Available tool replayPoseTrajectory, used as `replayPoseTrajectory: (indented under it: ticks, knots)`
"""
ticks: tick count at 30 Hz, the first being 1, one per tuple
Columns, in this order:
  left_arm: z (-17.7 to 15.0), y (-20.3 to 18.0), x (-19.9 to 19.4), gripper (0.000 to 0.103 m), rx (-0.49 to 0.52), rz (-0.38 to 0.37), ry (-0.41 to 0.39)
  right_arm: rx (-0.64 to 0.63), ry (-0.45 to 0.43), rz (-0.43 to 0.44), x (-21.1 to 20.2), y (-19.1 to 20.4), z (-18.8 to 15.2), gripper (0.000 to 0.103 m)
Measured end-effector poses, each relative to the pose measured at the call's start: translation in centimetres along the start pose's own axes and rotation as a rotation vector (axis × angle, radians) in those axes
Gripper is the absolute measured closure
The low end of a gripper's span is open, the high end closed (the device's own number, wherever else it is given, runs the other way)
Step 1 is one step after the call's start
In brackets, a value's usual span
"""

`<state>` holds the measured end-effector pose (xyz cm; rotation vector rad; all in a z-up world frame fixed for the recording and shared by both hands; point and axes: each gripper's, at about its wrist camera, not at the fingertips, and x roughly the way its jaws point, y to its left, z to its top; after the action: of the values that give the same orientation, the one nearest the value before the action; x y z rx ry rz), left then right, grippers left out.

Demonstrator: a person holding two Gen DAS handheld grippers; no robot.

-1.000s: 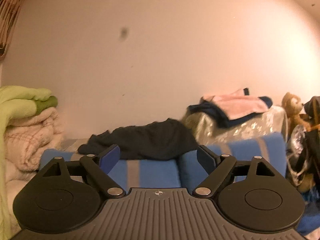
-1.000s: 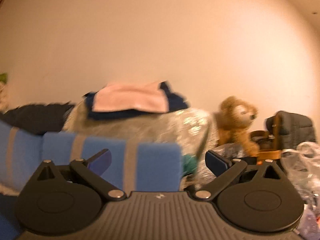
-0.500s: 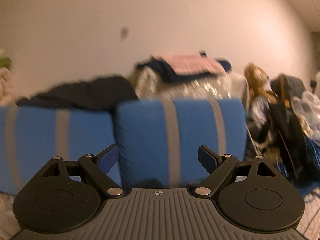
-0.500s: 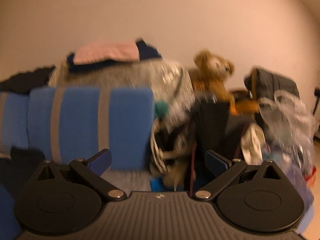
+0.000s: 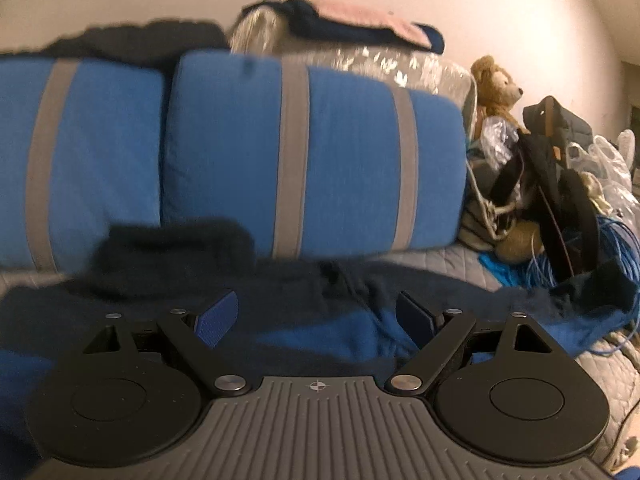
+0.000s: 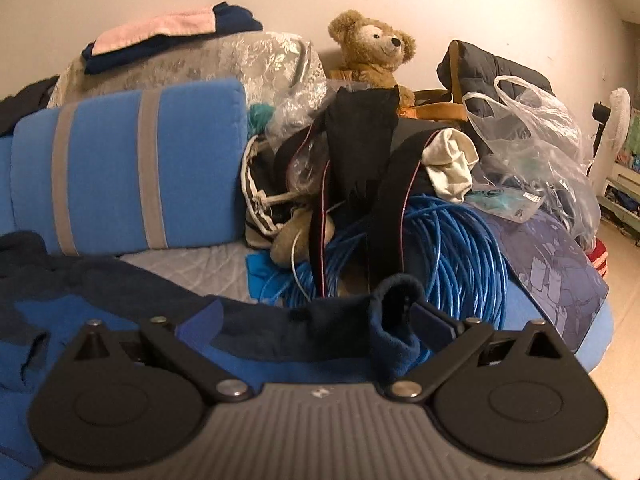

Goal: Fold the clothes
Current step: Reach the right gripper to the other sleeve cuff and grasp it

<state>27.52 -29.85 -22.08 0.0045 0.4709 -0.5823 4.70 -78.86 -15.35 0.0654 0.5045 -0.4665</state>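
A navy and blue fleece garment point(image 5: 320, 320) lies spread on the grey quilted bed point(image 5: 460, 264), its dark collar bunched near the cushions. My left gripper point(image 5: 316, 316) hovers open just above its middle, nothing between the fingers. In the right wrist view the same garment point(image 6: 120, 300) stretches to the right, and its sleeve cuff point(image 6: 396, 320) stands up rolled. My right gripper point(image 6: 316, 320) is open over that sleeve, with the cuff just inside its right finger point(image 6: 434, 322). I cannot tell whether the cuff touches that finger.
Two blue cushions with grey stripes point(image 5: 312, 152) stand behind the garment. At the right is a pile: blue cable coil point(image 6: 452, 248), black straps, teddy bear point(image 6: 372, 52), plastic bags point(image 6: 528, 136). Folded pink and navy clothes point(image 6: 160, 36) lie on a wrapped bundle.
Both grippers have dropped from facing the wall to just above the bed. The garment and cable pile have come into view, and both stay open.
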Motion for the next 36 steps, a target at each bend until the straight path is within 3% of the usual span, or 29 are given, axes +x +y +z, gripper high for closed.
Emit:
replayPoseTrajectory:
  ticks: [2,6,16,20,23,26,31,36]
  knots:
    - [-0.1,0.1,0.4,0.016,-0.012,0.003,0.031,0.0,0.012,0.001,0.1,0.1,-0.2,0.0]
    - [0.0,0.2,-0.3,0.016,-0.007,0.005,-0.021,0.017,0.041,-0.01,0.5,0.2,-0.5,0.0]
    - [-0.2,1.1,-0.3,0.016,-0.045,0.033,0.014,0.041,0.08,-0.026,0.8,0.8,-1.6,0.0]
    - [-0.6,1.2,-1.0,0.016,0.018,0.027,0.006,0.002,0.078,-0.034,0.5,1.4,-2.8,0.0]
    - [-0.5,1.2,-1.1,0.016,0.025,0.041,-0.001,-0.022,0.061,-0.052,0.3,1.3,-3.7,0.0]
    - [-0.4,1.6,-1.0,0.016,-0.014,0.02,0.005,0.055,0.062,-0.072,0.5,0.1,-4.2,0.0]
    - [-0.3,1.5,-0.7,0.016,-0.036,-0.004,0.024,0.148,-0.011,-0.115,0.0,-1.9,-4.8,0.002]
    - [-0.4,1.4,-0.5,0.016,-0.029,-0.009,0.027,0.185,-0.071,-0.125,-0.6,-3.5,-6.2,0.012]
